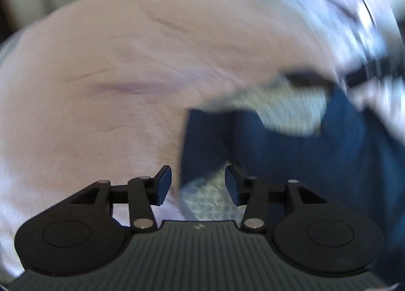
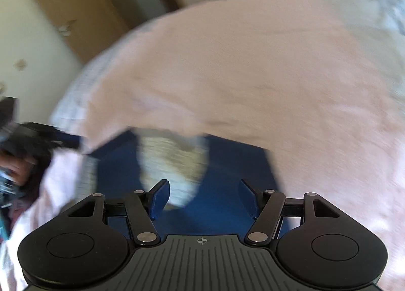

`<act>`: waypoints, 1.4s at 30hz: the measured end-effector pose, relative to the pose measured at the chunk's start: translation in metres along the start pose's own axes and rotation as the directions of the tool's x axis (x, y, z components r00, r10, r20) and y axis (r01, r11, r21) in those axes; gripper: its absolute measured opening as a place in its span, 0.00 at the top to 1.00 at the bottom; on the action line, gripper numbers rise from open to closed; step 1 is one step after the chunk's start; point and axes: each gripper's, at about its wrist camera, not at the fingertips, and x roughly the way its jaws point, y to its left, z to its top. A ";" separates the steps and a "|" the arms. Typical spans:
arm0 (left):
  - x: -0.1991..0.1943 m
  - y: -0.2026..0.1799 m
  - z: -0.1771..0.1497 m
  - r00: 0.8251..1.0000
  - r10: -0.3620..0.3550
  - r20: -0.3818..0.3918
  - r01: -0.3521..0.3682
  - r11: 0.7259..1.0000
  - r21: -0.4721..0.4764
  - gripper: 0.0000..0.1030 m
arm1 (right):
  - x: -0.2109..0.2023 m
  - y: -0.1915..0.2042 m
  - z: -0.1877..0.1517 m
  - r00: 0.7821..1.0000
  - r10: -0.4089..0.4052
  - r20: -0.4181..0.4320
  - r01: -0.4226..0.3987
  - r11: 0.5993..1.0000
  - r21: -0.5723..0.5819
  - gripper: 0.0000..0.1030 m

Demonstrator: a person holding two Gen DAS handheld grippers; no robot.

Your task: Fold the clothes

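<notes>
Both views are blurred by motion. The left hand-held gripper [image 1: 198, 182] points down at a pink cover [image 1: 121, 83] that spreads ahead of it and to its left; whether the cover lies on a bed cannot be told. Its jaws stand partly apart with nothing clamped: a pale patterned cloth [image 1: 207, 200] and the edge of a blue garment [image 1: 278, 159] lie below the gap, clear of the pads. The blue garment lies flat on the cover, just ahead of this gripper and to its right, with a second pale patch [image 1: 291, 111] lying across its far part. Beyond that patch a dark bar, probably the other tool [image 1: 374, 71], is too smeared to read. Farther right lies a heap of light fabric [image 1: 329, 7]. The right hand-held gripper [image 2: 203, 197] hangs over the same blue garment [image 2: 227, 169], jaws wide apart and empty, the cloth below them untouched. Just ahead of its left finger a pale patch [image 2: 172, 162] lies on the blue, and the pink cover [image 2: 253, 68] fills the space ahead and to the right. At the far left a hand [image 2: 17, 167] holds the other gripper, mostly blurred. Beyond the cover stand a wooden door [image 2: 76, 5] and a pale wall [image 2: 27, 45].
</notes>
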 end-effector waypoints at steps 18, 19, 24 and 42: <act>-0.014 0.102 -0.057 0.978 -0.012 0.208 0.096 0.912 -0.398 0.88 | 0.099 0.075 0.015 0.970 0.216 -0.110 -0.231 0.961 -0.155 0.38; -0.016 0.104 -0.059 0.973 -0.024 0.228 0.117 0.906 -0.407 0.88 | 0.108 0.078 0.016 0.965 0.232 -0.125 -0.251 0.954 -0.165 0.38; -0.014 0.104 -0.061 0.969 -0.035 0.245 0.129 0.917 -0.377 0.85 | 0.155 0.084 0.026 0.916 0.303 -0.263 -0.346 0.929 -0.134 0.38; -0.044 0.031 -0.123 0.905 -0.382 0.186 0.425 0.825 -0.372 0.55 | 0.146 0.140 0.070 0.894 0.384 -0.230 -0.397 0.918 -0.013 0.97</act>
